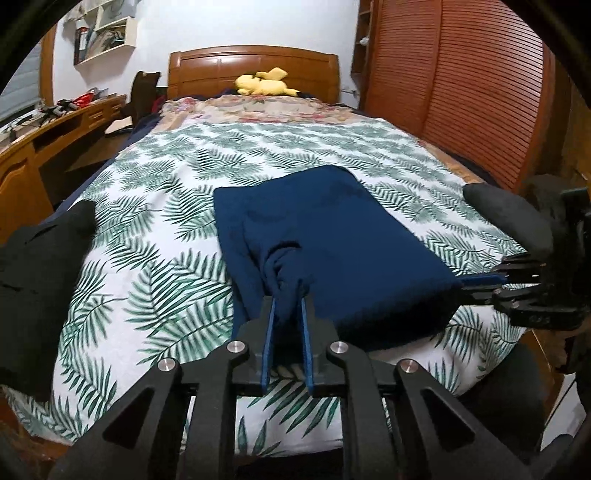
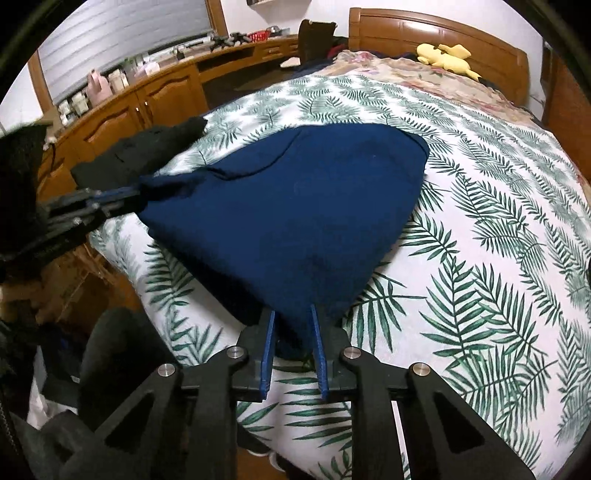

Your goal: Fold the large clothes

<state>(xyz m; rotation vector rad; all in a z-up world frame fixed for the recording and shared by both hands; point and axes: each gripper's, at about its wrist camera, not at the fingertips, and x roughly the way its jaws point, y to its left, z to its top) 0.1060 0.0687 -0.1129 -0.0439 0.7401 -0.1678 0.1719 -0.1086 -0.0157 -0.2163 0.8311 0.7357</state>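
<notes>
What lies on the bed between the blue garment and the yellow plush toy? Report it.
Only bedding: the leaf-print cover, then a floral blanket just before the yellow plush toy. Nothing else lies beyond the blue garment. The left wrist view shows it best.

Both views are lit by soft, even indoor light from above, bright on the white wall (image 1: 229, 26) and the leaf-print bedspread (image 1: 155, 229). Shadows are faint. The navy garment (image 1: 325, 236) reads very dark, its folds hard to make out. Small glints sit on the metal pins of the left gripper (image 1: 290, 299) and right gripper (image 2: 293, 314). Fisheye distortion bows the bed and wardrobe (image 1: 461, 85), and black corners ring each frame. The black cloth (image 2: 147, 151) is smeared by blur.
</notes>
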